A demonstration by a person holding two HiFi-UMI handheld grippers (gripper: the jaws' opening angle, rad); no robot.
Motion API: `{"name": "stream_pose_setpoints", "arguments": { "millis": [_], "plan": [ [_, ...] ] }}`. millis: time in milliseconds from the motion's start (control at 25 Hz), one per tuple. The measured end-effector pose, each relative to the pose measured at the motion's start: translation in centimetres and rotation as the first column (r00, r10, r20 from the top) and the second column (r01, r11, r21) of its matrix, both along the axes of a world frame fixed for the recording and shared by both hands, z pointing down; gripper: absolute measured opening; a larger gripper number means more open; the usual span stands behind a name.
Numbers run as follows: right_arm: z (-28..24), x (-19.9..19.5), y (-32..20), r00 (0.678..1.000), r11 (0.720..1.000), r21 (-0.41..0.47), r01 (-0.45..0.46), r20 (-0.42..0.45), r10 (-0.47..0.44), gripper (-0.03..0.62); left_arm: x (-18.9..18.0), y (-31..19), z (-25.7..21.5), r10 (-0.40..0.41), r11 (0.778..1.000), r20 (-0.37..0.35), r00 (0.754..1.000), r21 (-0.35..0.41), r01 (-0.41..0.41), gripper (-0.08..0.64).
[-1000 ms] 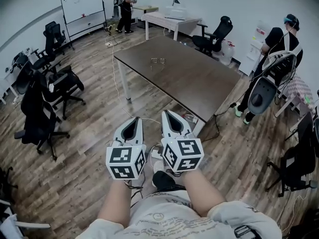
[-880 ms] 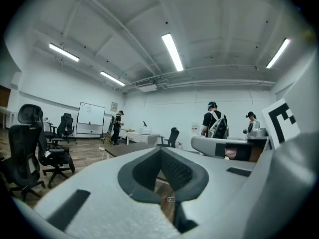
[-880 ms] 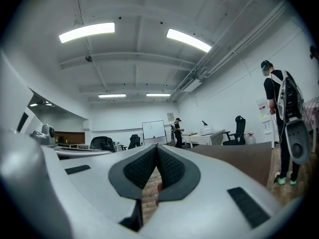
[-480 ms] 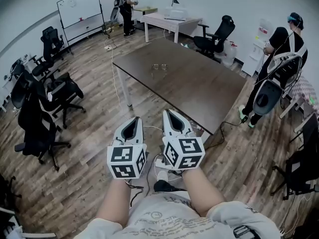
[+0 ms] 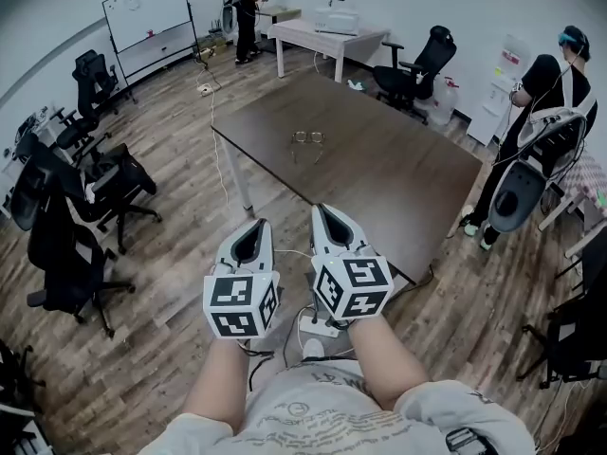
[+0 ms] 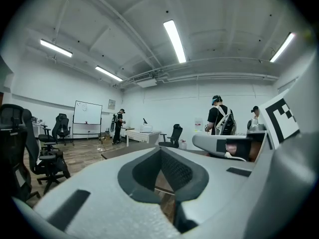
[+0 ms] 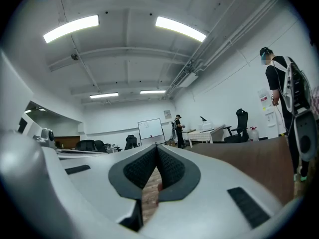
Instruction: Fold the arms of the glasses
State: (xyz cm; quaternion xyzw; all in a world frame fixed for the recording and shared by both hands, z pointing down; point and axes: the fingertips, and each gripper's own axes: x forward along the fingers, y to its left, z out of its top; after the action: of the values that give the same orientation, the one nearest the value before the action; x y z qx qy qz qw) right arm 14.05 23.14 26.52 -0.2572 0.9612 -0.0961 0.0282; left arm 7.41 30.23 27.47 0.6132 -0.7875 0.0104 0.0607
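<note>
The glasses (image 5: 306,138) lie with arms spread near the far left part of the dark brown table (image 5: 398,183). In the head view both grippers are held side by side over the wooden floor, short of the table's near corner. My left gripper (image 5: 255,224) is shut with nothing in it. Just to its right, my right gripper (image 5: 321,209) is also shut and empty. In the left gripper view the jaws (image 6: 160,149) meet at the tip, with the table edge (image 6: 119,152) beyond. The right gripper view has its closed jaws (image 7: 156,146) beside the table top (image 7: 249,163).
Black office chairs (image 5: 71,226) stand at the left, and another chair (image 5: 417,60) beyond the table. A whiteboard (image 5: 147,12) and a white desk (image 5: 327,34) are at the back. One person (image 5: 545,93) stands right, another (image 5: 247,3) far back. A power strip (image 5: 318,325) lies on the floor.
Both grippers have travelled forward together towards the table, which now sits nearer and lower in the head view. The jaws stay shut throughout.
</note>
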Motion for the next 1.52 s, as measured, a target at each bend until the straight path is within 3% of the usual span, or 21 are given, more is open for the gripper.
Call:
{"name": "stream_pose_setpoints", "arguments": {
  "millis": [400,1080,1520],
  "plan": [
    [0.5,-3.9,-8.2,0.999,0.997,0.066,-0.027,-0.045,0.030,0.014,-3.4,-9.2,0.4,0.051,0.999,0.016,0.999,0.000,-0.051,0.012],
    [3.9,-7.7,-17.5,0.993,0.999,0.026,-0.044,-0.105,0.047,0.013,-7.9,-18.0,4.0,0.064,0.997,-0.027,0.998,-0.042,-0.065,0.012],
    [5.3,-11.2,-24.3,0.985,0.994,0.019,-0.103,-0.140,0.105,0.014,-11.9,-25.2,5.1,0.125,0.991,-0.034,0.992,-0.042,-0.127,0.012]
  ]
}}
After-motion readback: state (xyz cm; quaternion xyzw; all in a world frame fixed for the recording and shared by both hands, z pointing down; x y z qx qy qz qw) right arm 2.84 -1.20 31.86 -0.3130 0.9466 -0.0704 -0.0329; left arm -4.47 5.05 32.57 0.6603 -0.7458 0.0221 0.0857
